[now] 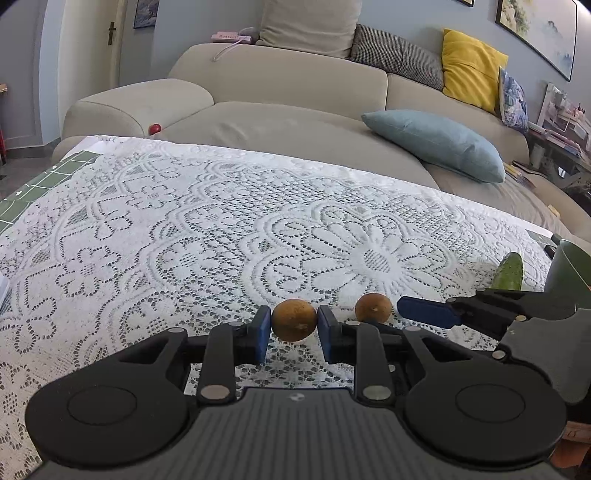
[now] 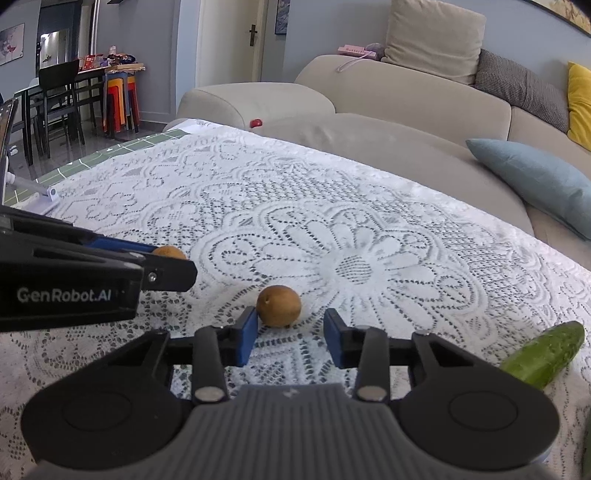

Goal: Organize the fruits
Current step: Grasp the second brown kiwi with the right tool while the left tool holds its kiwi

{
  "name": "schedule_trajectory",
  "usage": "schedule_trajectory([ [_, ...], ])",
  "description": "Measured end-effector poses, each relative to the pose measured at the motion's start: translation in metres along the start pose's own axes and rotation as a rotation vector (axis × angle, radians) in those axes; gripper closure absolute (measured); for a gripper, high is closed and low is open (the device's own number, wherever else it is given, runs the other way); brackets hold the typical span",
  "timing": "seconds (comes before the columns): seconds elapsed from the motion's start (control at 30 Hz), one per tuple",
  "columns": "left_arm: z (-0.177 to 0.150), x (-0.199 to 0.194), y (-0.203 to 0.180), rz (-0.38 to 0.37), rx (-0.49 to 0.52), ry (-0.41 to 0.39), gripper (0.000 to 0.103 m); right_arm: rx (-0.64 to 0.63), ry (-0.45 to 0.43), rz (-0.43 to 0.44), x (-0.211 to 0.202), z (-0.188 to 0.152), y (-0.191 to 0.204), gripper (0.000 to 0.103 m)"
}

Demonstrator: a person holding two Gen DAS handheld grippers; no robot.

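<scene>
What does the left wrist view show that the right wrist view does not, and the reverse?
Only the left wrist view shows the left tool shut on a brown fruit, and a framed painting on the wall. Only the right wrist view shows the right tool open, its left finger beside the second brown fruit, plus the dining table. Both show both fruits, the cucumber, lace tablecloth and sofa.
</scene>
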State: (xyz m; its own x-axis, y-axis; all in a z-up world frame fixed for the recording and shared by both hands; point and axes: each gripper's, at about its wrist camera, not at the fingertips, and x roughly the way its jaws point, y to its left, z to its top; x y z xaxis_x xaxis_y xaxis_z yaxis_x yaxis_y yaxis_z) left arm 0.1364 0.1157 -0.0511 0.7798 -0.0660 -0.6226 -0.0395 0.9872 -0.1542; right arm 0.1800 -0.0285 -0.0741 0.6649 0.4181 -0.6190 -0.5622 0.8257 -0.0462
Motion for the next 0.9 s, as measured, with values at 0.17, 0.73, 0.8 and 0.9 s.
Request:
schedule_trajectory([
  [0.17, 0.0, 0.002, -0.002, 0.0, 0.006, 0.008, 0.073, -0.009, -0.001, 0.013, -0.001, 0.0, 0.003, 0.083],
  [0.73, -0.001, 0.003, -0.008, -0.018, 0.015, 0.026, 0.073, -0.006, -0.059, -0.019, -0.046, -0.004, -0.005, 0.086],
  [0.8, -0.001, 0.002, -0.011, -0.02, 0.025, 0.026, 0.073, -0.009, -0.073, -0.025, -0.057, -0.005, -0.008, 0.088],
  [0.9, 0.0, -0.002, -0.019, -0.035, 0.038, 0.028, 0.073, -0.015, -0.08, -0.037, -0.071, -0.007, -0.014, 0.103],
])
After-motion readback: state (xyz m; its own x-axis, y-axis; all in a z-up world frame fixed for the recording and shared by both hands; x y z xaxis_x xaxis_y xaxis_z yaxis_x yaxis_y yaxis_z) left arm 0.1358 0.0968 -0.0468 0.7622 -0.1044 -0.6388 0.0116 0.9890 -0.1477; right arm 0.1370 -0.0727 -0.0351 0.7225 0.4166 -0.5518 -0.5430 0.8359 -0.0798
